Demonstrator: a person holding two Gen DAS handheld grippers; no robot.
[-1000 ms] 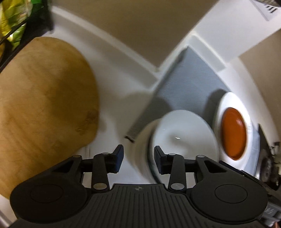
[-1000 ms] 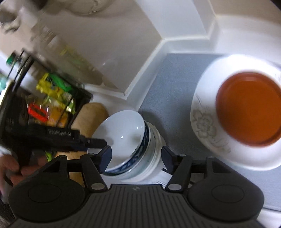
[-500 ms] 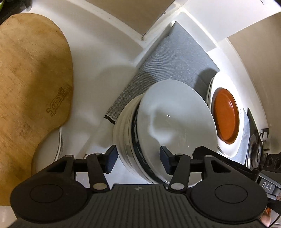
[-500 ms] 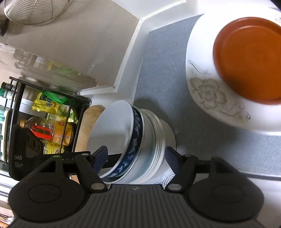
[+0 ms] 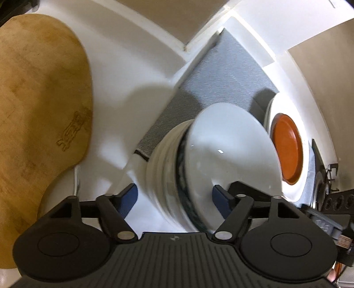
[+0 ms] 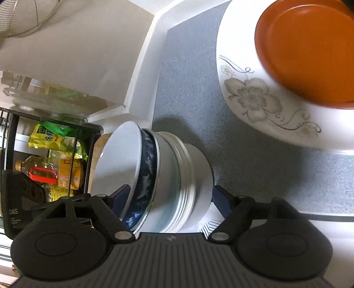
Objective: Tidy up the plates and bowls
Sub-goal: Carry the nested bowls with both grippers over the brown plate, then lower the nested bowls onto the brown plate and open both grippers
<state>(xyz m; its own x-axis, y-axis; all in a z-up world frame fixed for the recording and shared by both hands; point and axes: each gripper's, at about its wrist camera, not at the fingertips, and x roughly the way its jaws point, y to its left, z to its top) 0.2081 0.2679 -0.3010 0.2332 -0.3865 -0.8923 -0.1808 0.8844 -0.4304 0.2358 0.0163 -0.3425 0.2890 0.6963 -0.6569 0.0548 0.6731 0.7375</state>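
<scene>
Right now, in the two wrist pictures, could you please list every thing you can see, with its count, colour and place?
stack of bowls: one stack, white with a blue-patterned bowl near the top, at the mat's edge
orange plate: one, orange, on the flowered plate
flowered plate: one, white with grey flowers, on the mat
mat: one, grey, on the white counter
cutting board: one, brown wood, beside the bowls
rack: one, black, holding yellow packets and a bottle
strainer: one, wire, top corner
left tool: one, black, jaws just opening, astride the stack
right tool: one, black, jaws just opening, astride the stack
</scene>
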